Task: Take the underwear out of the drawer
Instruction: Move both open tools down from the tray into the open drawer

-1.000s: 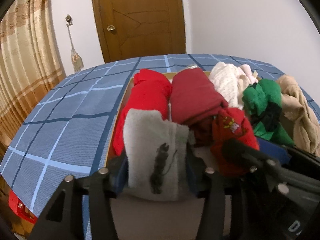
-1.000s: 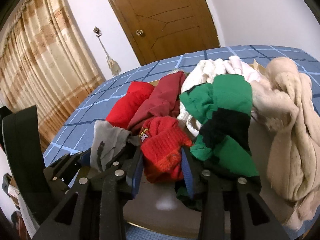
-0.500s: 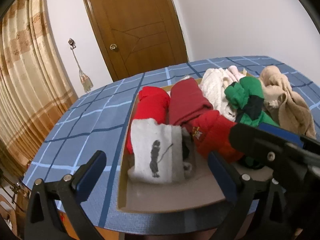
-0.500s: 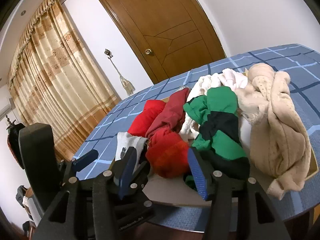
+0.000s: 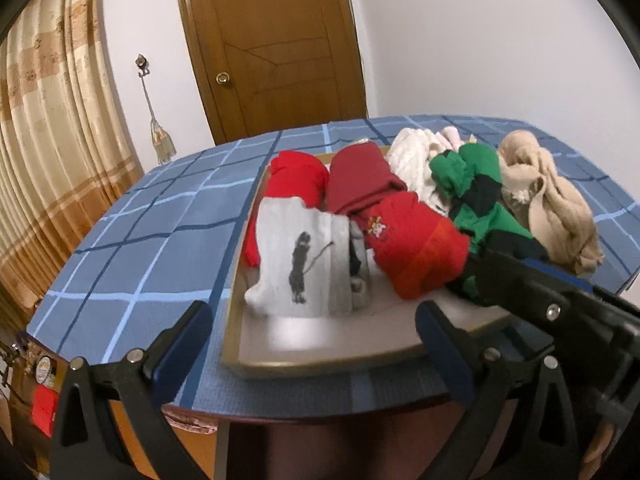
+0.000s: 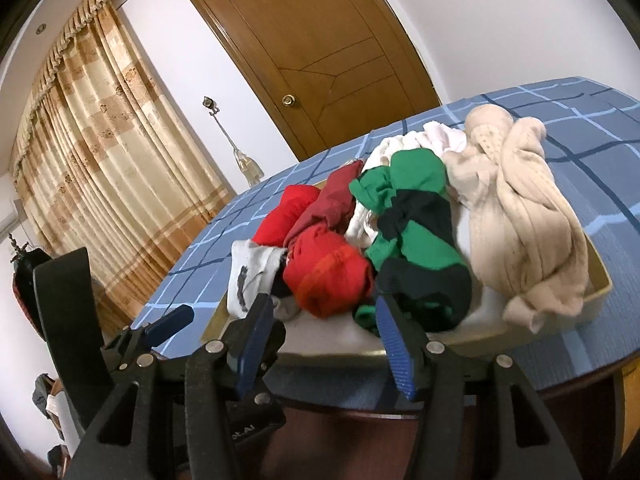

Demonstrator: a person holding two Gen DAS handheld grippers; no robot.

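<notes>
Both grippers are pulling back from the drawer (image 5: pixel 312 344) since a second ago, and their fingers are spreading wide, holding nothing. Left gripper (image 5: pixel 312 340) is hovering before the grey-white folded underwear (image 5: pixel 296 256); right gripper (image 6: pixel 324 340) is facing the red underwear (image 6: pixel 328 276). All the rolled garments are lying in the drawer on the blue checked desk (image 5: pixel 152 240), probably so each can be pinched singly.

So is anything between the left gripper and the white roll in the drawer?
Nothing visible. The left gripper is open, held before the drawer; only the low front rim lies between it and the white roll.
</notes>
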